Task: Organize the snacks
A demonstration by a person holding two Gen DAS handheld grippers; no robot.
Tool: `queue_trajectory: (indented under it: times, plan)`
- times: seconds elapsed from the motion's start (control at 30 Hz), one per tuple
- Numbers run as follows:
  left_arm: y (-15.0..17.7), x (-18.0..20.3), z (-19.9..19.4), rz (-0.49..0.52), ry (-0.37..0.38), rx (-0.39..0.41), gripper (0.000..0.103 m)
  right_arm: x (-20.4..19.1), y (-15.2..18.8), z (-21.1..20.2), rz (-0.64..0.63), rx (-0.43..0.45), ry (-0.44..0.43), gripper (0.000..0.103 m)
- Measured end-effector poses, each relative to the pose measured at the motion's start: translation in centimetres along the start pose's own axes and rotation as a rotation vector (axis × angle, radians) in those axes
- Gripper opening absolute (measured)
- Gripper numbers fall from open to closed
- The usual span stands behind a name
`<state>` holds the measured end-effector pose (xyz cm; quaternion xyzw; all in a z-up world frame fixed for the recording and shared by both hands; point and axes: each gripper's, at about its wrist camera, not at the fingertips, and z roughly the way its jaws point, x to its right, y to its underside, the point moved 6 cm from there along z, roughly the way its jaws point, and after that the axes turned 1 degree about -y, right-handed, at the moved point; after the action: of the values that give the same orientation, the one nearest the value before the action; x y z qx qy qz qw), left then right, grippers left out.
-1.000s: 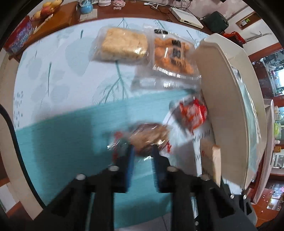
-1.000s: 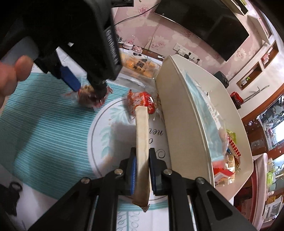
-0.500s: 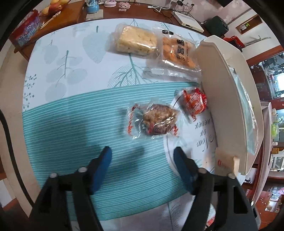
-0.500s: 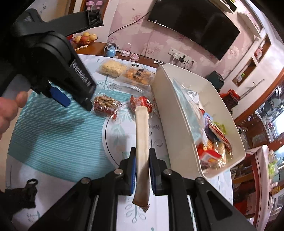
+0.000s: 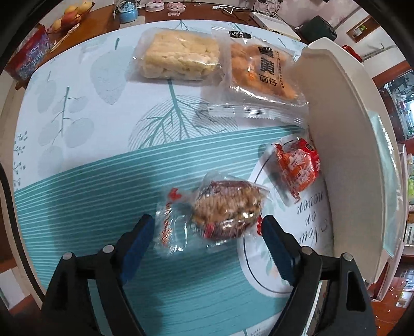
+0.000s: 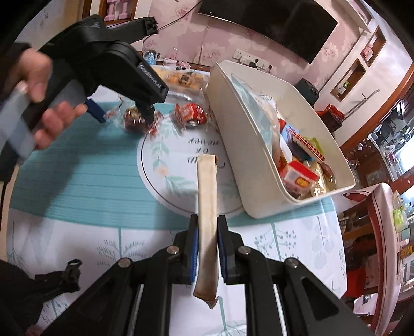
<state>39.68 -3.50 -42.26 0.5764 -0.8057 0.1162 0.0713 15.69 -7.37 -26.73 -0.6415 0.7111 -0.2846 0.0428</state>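
My left gripper [image 5: 205, 232] points down at the teal cloth, its jaws opening wide. A clear packet of brown nut snack [image 5: 227, 206] lies on the cloth between the blue pads, which do not press on it. A red packet [image 5: 297, 165] lies beside the white bin [image 5: 336, 129]. In the right wrist view my right gripper [image 6: 208, 232] is shut on a long flat beige packet [image 6: 205, 186], held above the table near the white bin [image 6: 258, 155]. That view also shows the left gripper [image 6: 123, 115] in a person's hand, over the nut snack [image 6: 133, 120].
A pale rice-cake packet [image 5: 181, 56], an orange snack packet [image 5: 261, 69] and a clear strip packet [image 5: 253, 113] lie at the far side of the table. The bin holds several snacks [image 6: 300, 175]. A fruit bowl [image 5: 69, 15] stands on the sideboard behind.
The left gripper was shut on the nut snack, let it go onto the cloth, and has dropped back over it with jaws wide. The right gripper drew back with the beige packet.
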Motion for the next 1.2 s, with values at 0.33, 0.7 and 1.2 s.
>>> queue_trajectory:
  times: [0.33,0.7,1.2]
  plan:
    - [-0.8,2.5,1.8,0.084,-0.133,0.058,0.088,-0.1,1.4,-1.2,-0.012,0.006,0.044,0.013]
    - [-0.3,4.0,0.3,0.135,-0.165,0.093,0.05,1.7,1.0,-2.5,-0.021,0.03,-0.002,0.013]
    - [5.9,4.0,-3.3,-0.096,-0.174,0.104,0.04,6.8,-0.7,-2.4,-0.095,0.083,-0.343,0.013]
